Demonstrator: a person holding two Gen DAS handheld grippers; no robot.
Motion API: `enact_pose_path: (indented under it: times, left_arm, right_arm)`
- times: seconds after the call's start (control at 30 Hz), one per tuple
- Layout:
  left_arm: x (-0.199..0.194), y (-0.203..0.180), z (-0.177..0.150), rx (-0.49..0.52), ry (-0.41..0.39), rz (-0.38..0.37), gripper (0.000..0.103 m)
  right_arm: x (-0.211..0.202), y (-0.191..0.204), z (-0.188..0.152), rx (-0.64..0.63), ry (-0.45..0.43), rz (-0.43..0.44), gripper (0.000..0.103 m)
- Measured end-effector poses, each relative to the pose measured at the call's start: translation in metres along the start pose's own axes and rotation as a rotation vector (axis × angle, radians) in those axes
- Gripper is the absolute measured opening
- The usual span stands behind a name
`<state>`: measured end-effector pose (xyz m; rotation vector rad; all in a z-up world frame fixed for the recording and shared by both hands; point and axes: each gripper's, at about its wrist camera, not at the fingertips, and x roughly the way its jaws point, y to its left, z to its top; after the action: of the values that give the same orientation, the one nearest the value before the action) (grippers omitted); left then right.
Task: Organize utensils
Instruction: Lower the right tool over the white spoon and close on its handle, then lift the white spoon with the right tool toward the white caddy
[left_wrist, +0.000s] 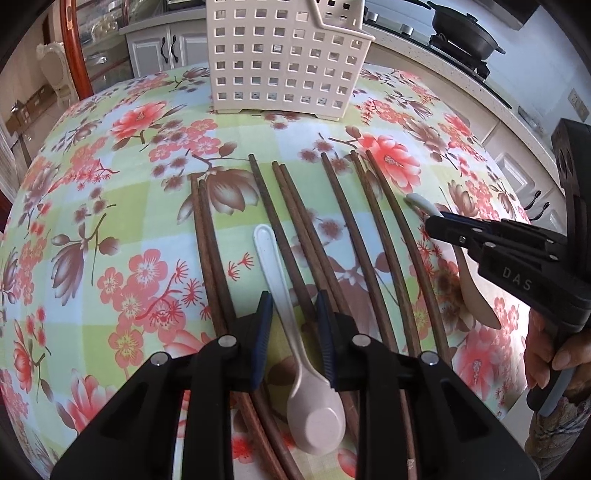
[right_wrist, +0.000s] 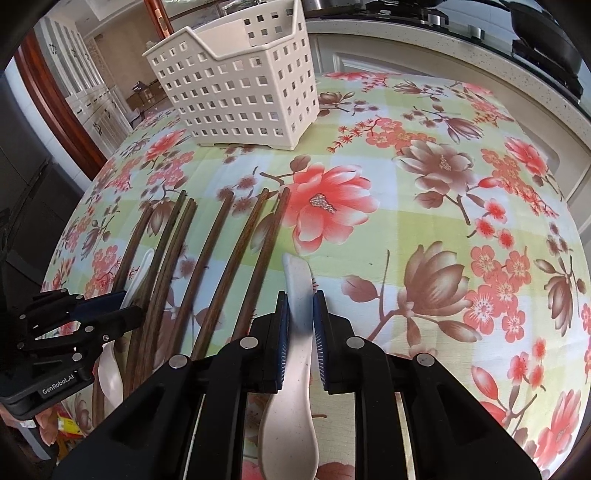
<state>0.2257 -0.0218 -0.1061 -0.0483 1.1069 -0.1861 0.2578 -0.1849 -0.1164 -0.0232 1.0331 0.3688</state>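
Note:
Several brown wooden chopsticks (left_wrist: 295, 236) lie side by side on the floral tablecloth, also in the right wrist view (right_wrist: 210, 266). My left gripper (left_wrist: 293, 314) is open, its fingers straddling the handle of a white spoon (left_wrist: 295, 332) lying among the chopsticks. My right gripper (right_wrist: 300, 314) is shut on the handle of a second white spoon (right_wrist: 295, 365); it shows in the left wrist view (left_wrist: 443, 221) at the right. A white perforated utensil basket (left_wrist: 280, 55) stands at the table's far side, also in the right wrist view (right_wrist: 240, 85).
The tablecloth (right_wrist: 424, 240) covers the table. A kitchen counter with a black pan (left_wrist: 465, 29) on a stove lies beyond the far right edge. White cabinets (left_wrist: 162, 48) stand behind the basket.

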Motion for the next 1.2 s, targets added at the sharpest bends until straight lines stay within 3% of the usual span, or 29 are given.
enact_pose_path:
  times: [0.2, 0.37, 0.57, 0.67, 1.2]
  left_arm:
    - [-0.002, 0.003, -0.003, -0.012, 0.006, -0.029, 0.022]
    - [-0.002, 0.003, -0.003, -0.008, 0.004, -0.031, 0.022]
    - [-0.001, 0.003, 0.000, -0.009, 0.004, -0.044, 0.019]
    - [-0.001, 0.002, 0.000, -0.011, 0.006, -0.061, 0.008]
    - [-0.030, 0.005, -0.003, -0.024, -0.076, -0.099, 0.004]
  right_arm:
    - [-0.001, 0.005, 0.000, -0.009, 0.010, 0.022, 0.028]
    - [0.001, 0.009, 0.001, -0.022, 0.014, 0.018, 0.028]
    - [0.006, 0.017, 0.007, -0.063, 0.018, -0.013, 0.024]
    - [0.006, 0.019, 0.007, -0.071, 0.014, -0.023, 0.018]
    - [-0.018, 0.022, 0.004, -0.077, -0.068, -0.035, 0.017]
